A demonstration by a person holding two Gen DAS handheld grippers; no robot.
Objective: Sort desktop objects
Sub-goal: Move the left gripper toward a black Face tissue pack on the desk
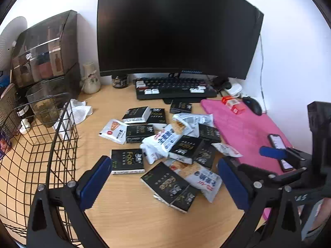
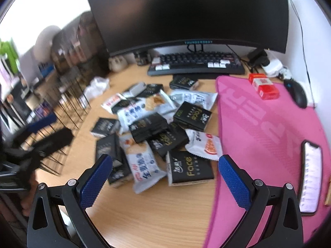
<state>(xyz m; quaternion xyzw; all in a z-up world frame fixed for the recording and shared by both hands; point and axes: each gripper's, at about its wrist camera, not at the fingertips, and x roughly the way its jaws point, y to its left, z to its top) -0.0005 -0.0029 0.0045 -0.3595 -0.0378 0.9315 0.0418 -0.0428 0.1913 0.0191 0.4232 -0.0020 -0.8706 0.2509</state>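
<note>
A heap of black "Face" boxes point(image 1: 127, 161) point(image 2: 191, 168) and white snack packets point(image 1: 165, 138) point(image 2: 142, 162) lies in the middle of the wooden desk point(image 1: 134, 212) point(image 2: 157, 210). My left gripper point(image 1: 165, 173) hovers above the near side of the heap, jaws wide open and empty. An empty black wire basket point(image 1: 35, 150) stands at its left. My right gripper point(image 2: 165, 173) hangs open and empty over the heap's near edge, beside the pink mat point(image 2: 269, 128). The right gripper also shows at the right edge of the left wrist view point(image 1: 275, 155).
A dark monitor point(image 1: 175, 26) and keyboard point(image 1: 175, 87) stand at the back. On the pink mat point(image 1: 244, 128) lie a red box point(image 2: 263, 85), a phone point(image 2: 310, 175) and a black mouse point(image 2: 296, 93). At the far left stand a smoked organiser point(image 1: 45, 47), a jar and crumpled paper point(image 1: 79, 111).
</note>
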